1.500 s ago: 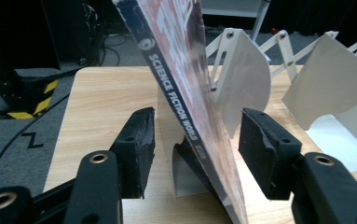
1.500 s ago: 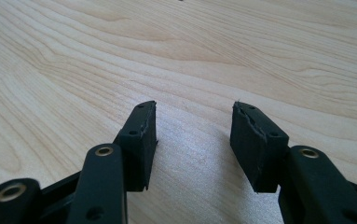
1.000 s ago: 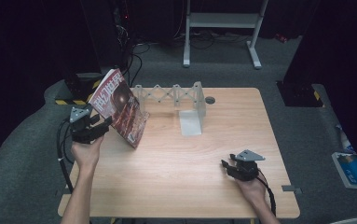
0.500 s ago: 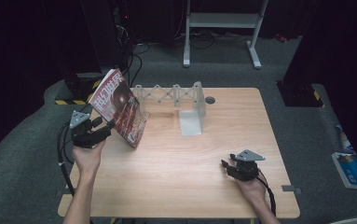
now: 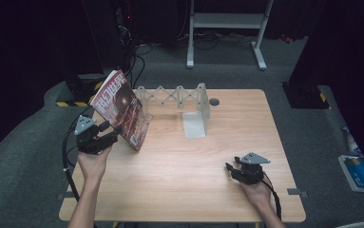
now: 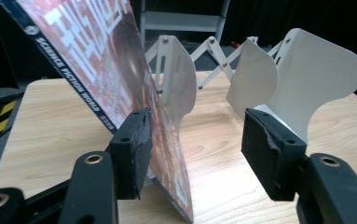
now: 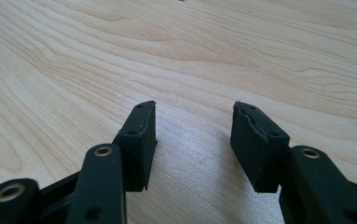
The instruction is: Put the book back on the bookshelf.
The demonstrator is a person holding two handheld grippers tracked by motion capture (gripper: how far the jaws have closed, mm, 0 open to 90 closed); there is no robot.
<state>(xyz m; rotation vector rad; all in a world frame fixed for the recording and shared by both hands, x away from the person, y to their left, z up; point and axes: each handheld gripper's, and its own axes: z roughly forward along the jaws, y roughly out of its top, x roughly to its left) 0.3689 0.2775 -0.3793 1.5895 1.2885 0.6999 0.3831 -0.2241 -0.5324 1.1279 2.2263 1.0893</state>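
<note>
We note that the left hand-held gripper (image 6: 192,154) stands wide, its jaws spread with the magazine (image 5: 121,109) between them; one pad lies against the spine side, the other stands well apart from the cover, so nothing clamps it. The magazine stands tilted at the left end of the expanding white rack (image 5: 177,97), its lower edge on the surface (image 5: 194,175), leaning toward the first divider (image 6: 176,79). The main risk, in our judgement, is a slide: unclamped and steeply tilted, the glossy cover may slip along the wood and fall flat. A sideways nudge from the near pad could also push the light rack out of place. The right hand-held gripper (image 5: 239,172) rests wide and empty near the front edge, too distant to steady either.
</note>
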